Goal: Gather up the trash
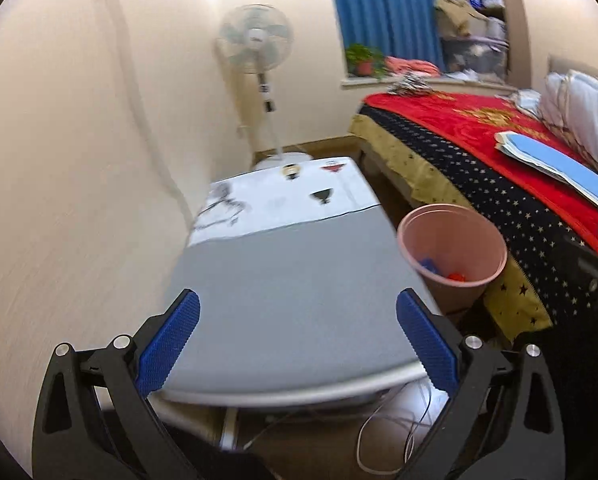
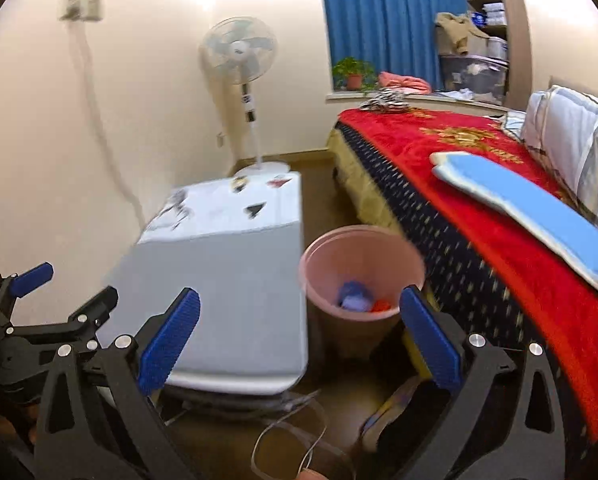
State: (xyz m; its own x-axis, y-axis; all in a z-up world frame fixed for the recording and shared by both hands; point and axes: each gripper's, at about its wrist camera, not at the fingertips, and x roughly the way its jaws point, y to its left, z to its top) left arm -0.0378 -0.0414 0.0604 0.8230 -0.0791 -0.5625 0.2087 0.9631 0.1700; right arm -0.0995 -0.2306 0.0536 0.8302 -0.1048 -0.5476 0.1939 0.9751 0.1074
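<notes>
Hovering near pink bin: left gripper and right gripper, fingers spread wide, holding nothing. Blue and red trash lying inside bin. Risk: bin beside table tipping if knocked.

Left gripper fingers wide, empty — pink bin beside grey table.

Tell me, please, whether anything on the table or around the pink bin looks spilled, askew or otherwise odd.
Nothing looks spilled: the pink bin stands upright beside the table, with blue and red scraps inside. Only loose cables trail on the floor under the table's near end.
</notes>
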